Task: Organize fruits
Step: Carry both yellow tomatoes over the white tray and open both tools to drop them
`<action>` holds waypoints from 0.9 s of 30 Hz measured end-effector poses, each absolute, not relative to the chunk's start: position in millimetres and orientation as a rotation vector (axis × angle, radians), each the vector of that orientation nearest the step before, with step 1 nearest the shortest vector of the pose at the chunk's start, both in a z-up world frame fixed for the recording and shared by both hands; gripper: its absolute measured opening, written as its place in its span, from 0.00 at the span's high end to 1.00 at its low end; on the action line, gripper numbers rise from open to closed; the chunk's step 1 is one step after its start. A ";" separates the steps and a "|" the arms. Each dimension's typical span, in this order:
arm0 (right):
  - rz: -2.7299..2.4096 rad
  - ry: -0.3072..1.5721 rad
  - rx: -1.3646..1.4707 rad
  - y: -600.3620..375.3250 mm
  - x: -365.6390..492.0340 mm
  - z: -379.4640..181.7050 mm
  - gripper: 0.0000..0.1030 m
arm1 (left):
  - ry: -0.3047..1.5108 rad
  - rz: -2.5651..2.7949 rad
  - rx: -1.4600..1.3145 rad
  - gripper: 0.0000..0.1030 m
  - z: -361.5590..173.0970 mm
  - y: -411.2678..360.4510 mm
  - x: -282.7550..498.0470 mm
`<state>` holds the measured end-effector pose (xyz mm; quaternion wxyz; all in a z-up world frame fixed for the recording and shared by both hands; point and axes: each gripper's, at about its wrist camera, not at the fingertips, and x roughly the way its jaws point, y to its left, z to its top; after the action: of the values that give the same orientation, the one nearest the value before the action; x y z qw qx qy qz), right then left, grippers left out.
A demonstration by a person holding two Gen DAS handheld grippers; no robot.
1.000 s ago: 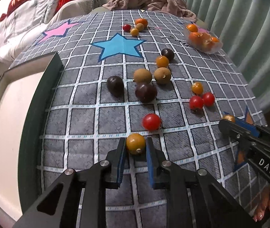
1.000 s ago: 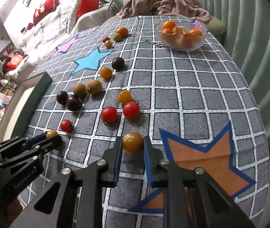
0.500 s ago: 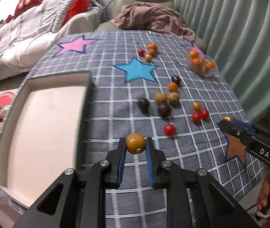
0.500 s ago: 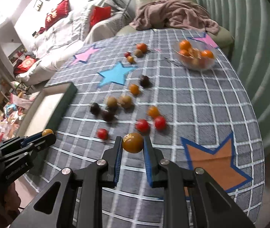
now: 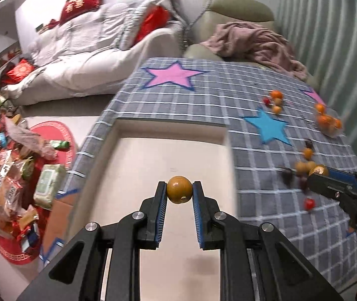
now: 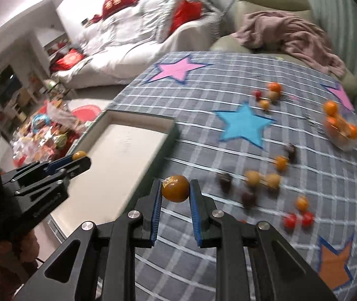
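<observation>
an amber fruit (image 5: pixel 179 190) was held clamped between the jaws of the left gripper (image 5: pixel 180 191) above the pale tray (image 5: pixel 170 131), and a second amber fruit (image 6: pixel 175 188) was clamped by the right gripper (image 6: pixel 174 190) over the checked worktop (image 6: pixel 203 92) just beside the tray's edge. each fruit was best lowered close to the tray floor before the jaws were parted, and set apart, so that rolling and collision were avoided.
</observation>
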<state>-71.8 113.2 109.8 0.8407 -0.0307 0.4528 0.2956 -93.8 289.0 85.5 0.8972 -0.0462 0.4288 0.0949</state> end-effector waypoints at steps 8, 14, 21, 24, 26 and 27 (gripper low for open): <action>0.678 1.036 -0.123 191.4 -44.6 77.7 0.77 | 0.956 0.295 -0.110 0.79 46.8 329.8 -73.4; 0.677 1.091 -0.148 216.0 -32.8 54.7 0.77 | 1.001 0.311 -0.120 0.79 27.7 340.0 -72.0; 0.684 1.131 -0.164 228.0 -31.7 42.3 0.73 | 1.029 0.308 -0.119 0.79 16.5 340.9 -72.1; 0.682 1.115 -0.164 227.5 -34.5 46.6 0.39 | 1.045 0.304 -0.102 0.77 13.1 338.2 -71.8; 0.685 1.099 -0.161 225.6 -37.1 52.7 0.36 | 1.041 0.311 -0.090 0.46 14.7 336.2 -72.8; 0.685 1.094 -0.158 224.2 -37.9 55.5 0.36 | 1.029 0.316 -0.088 0.11 17.4 335.1 -74.1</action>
<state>-37.9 224.2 55.5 0.7960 -0.0737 0.5091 0.3189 -74.1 335.1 17.4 0.8577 -0.0420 0.4898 0.1505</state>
